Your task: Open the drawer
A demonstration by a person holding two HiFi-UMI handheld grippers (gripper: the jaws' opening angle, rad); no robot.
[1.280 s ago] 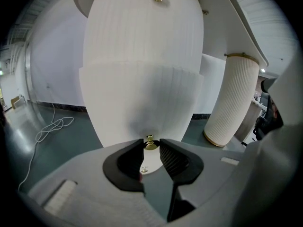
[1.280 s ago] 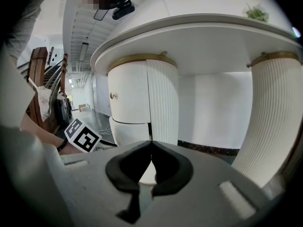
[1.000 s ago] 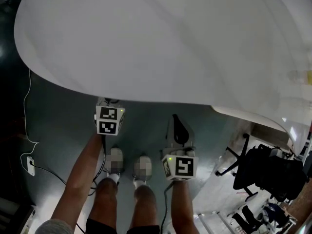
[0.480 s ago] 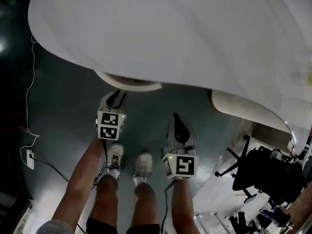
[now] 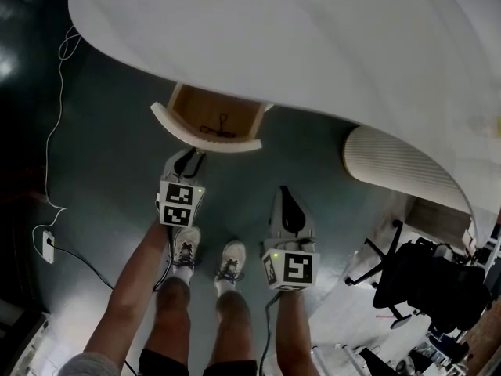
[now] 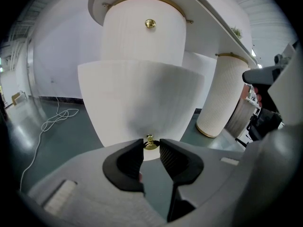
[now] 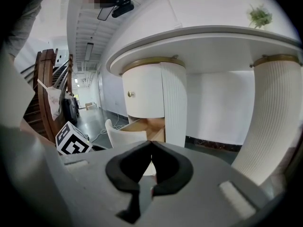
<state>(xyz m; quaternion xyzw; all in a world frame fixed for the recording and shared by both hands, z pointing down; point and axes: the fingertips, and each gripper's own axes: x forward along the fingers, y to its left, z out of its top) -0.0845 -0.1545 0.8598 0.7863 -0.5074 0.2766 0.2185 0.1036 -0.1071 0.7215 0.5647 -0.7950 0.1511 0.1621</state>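
Drawer (image 5: 205, 139) sits partly out under the white table (image 5: 313, 45). It looks rigid and wooden, probably slides light. The slippery little brass knob (image 6: 150, 141) is the only hold. Left gripper (image 6: 151, 146) pinches that knob. Right gripper (image 7: 151, 149) is pressed together, empty.

Head camera looks steeply down past the tabletop (image 5: 313, 53) edge to the floor (image 5: 102, 171). The camera on the left claw (image 6: 151, 144) sits close to the open drawer (image 6: 142, 103), squarely facing its front; the one on the right claw (image 7: 151, 144), farther back, catches that drawer side-on.

Lobby-like hall, polished grey floor (image 5: 102, 210), curved white reception desk (image 5: 313, 45), black office chair (image 5: 423, 280)
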